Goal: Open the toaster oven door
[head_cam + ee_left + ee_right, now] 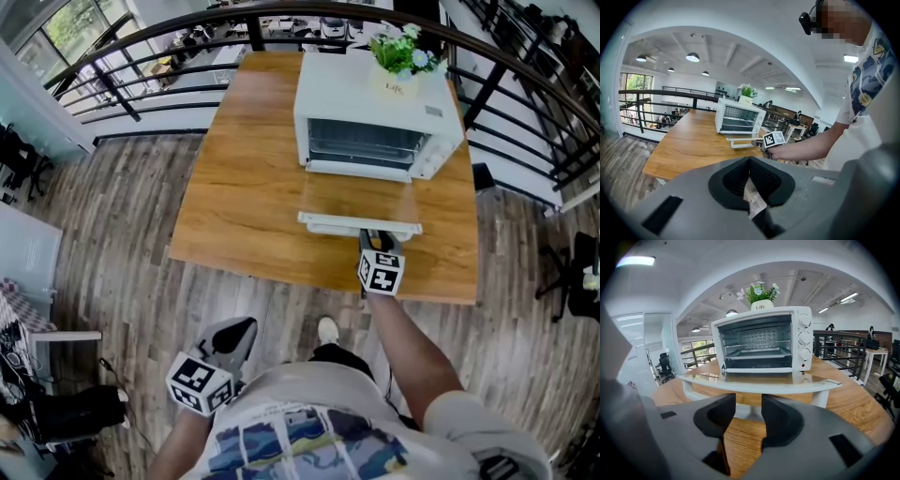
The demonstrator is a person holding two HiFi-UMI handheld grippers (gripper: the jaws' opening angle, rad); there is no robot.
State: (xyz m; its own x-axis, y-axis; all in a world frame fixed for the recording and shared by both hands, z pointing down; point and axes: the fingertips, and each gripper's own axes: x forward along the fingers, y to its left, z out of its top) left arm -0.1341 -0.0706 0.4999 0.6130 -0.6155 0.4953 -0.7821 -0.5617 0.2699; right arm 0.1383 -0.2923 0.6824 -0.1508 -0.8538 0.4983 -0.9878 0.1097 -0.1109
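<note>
White toaster oven door (754,380) lies flat open, long edge crosswise just ahead of my right gripper (748,401), jaws apart, empty; left gripper (239,330), jaws together, well back.

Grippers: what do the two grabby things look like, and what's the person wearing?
The left gripper and right gripper are grey, with black pads. Each carries a white cube with black square markers. The person wears a white short-sleeved shirt with blue and yellow pictures.
</note>
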